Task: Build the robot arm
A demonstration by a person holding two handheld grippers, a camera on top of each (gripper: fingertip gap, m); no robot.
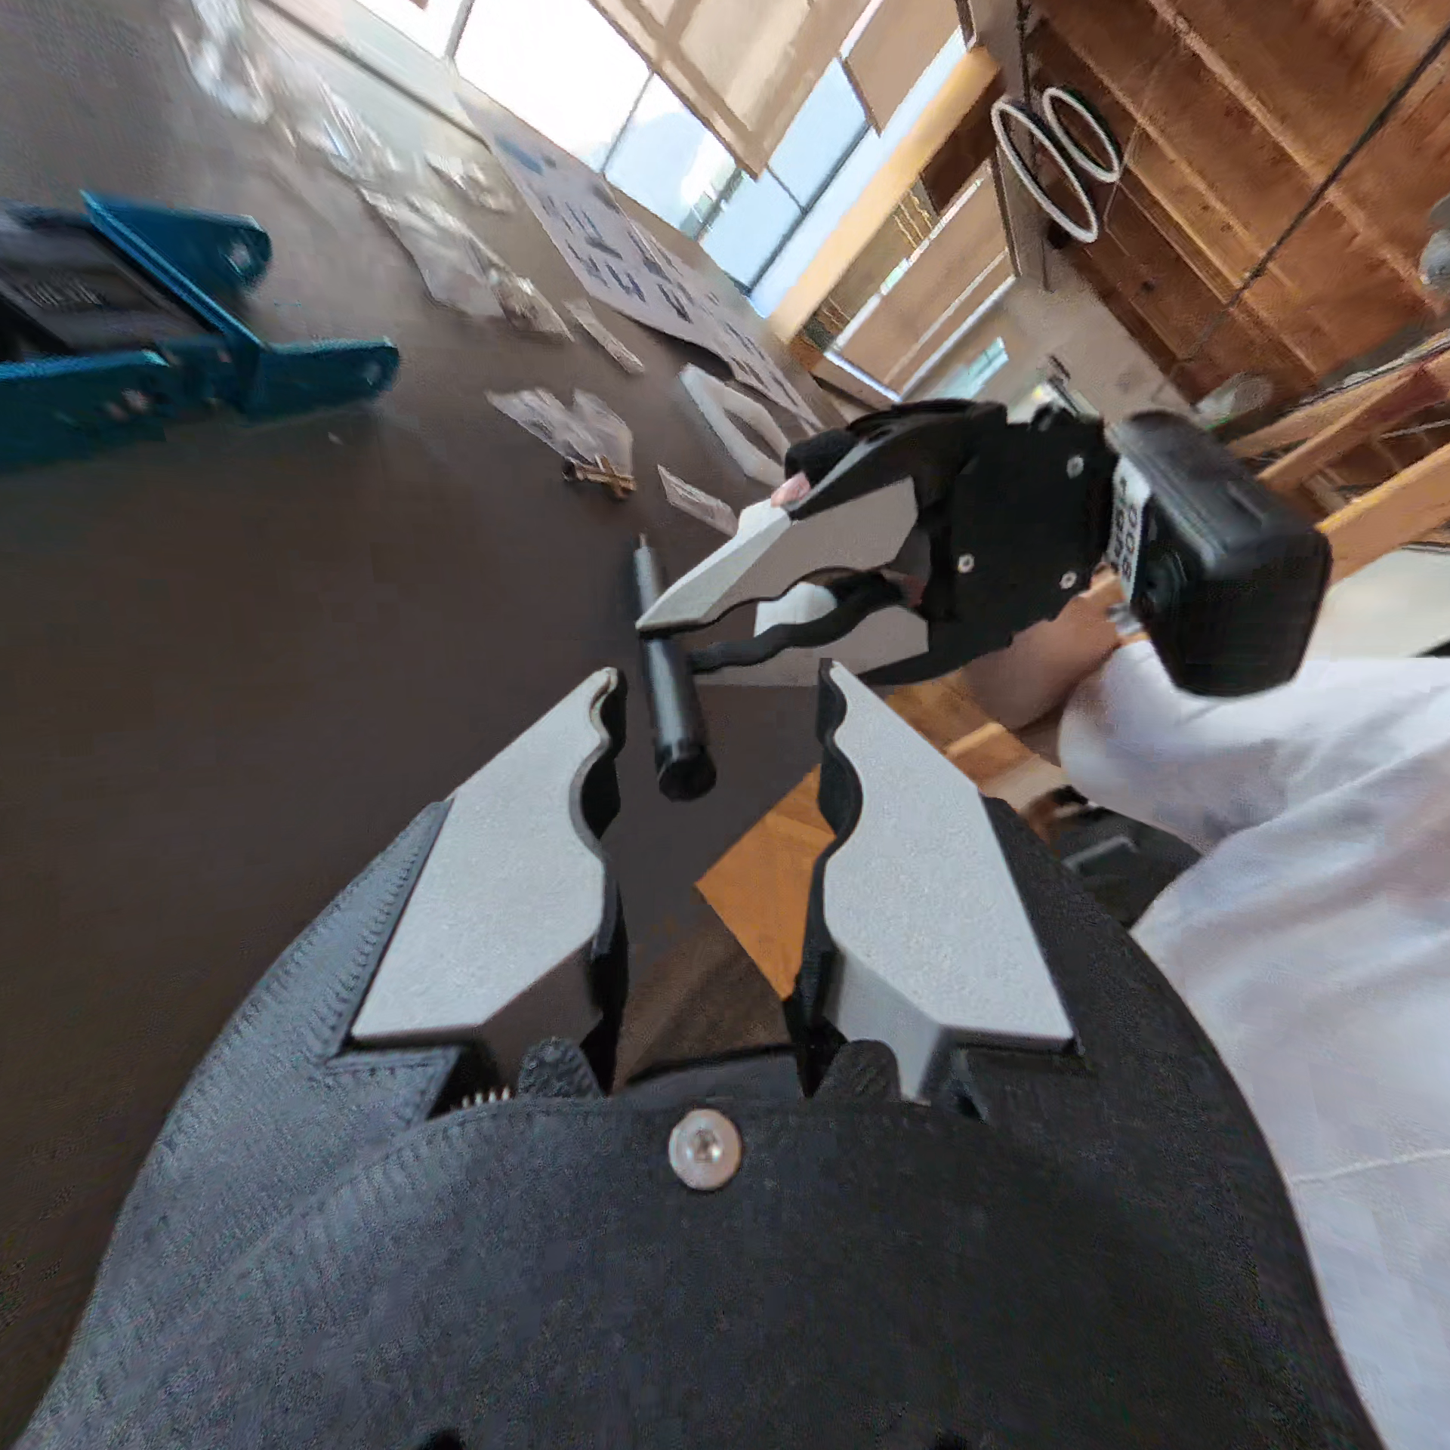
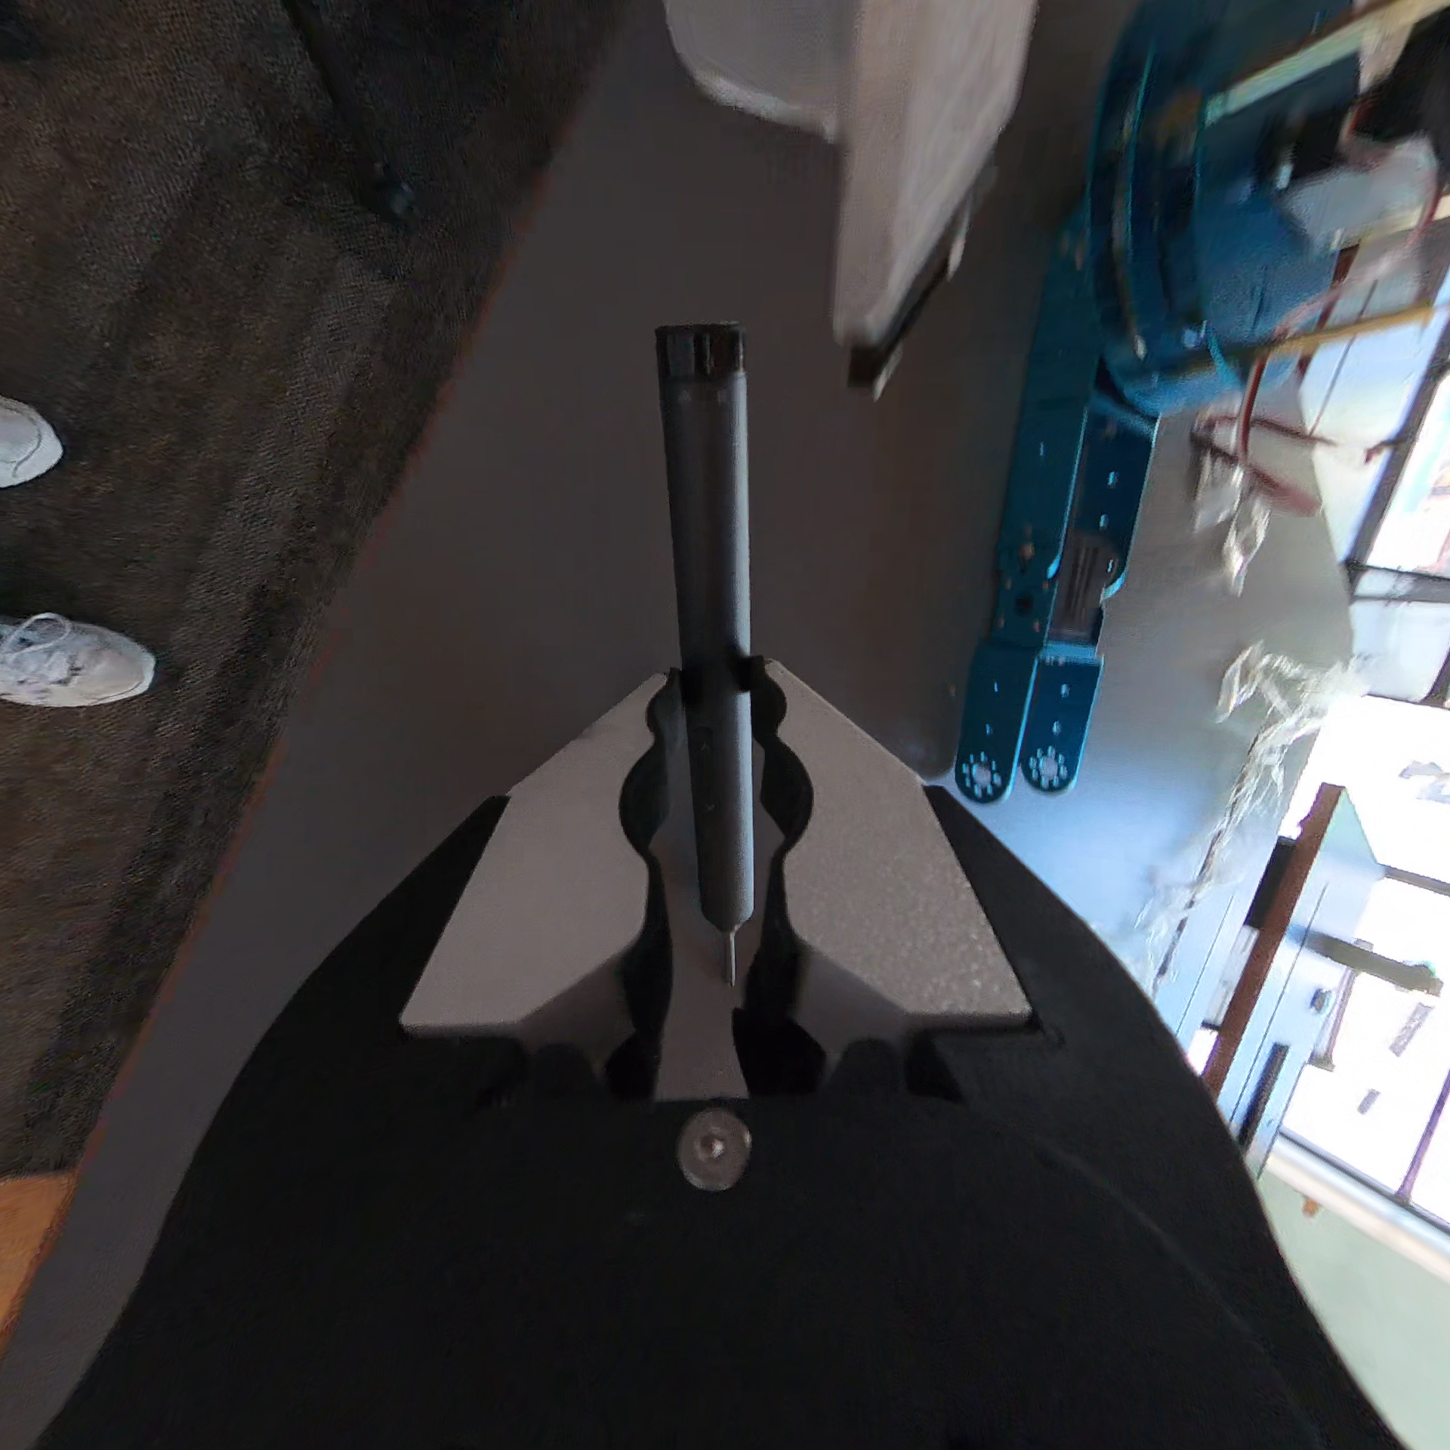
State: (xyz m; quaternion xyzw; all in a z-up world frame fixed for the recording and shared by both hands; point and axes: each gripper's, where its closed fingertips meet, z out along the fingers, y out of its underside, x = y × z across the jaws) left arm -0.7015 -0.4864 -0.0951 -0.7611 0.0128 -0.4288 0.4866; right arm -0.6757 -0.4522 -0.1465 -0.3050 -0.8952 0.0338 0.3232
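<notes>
- Screwdriver (image 2: 706, 628), a slim dark pen-shaped one with a thin metal bit, sits clamped between the fingers of the right gripper (image 2: 712, 675); its bit points back to 6 o'clock toward the camera and its blunt end to 12 o'clock
- In the left wrist view the same screwdriver (image 1: 673, 706) hangs above the dark table (image 1: 235, 706), pinched across its middle by the right gripper (image 1: 675, 628), which comes in from 3 o'clock
- Left gripper (image 1: 718, 683) stands spread apart and holds nothing; the screwdriver's blunt end lies just beyond its tips, apart from both
- Blue metal bracket assembly (image 1: 180, 337) lies on the table at 10 o'clock, well apart
- Small clear plastic bags (image 1: 565, 424) and a printed sheet (image 1: 628, 259) lie toward 12 o'clock
- White sleeve (image 1: 1255, 902) fills the 3 o'clock side
</notes>
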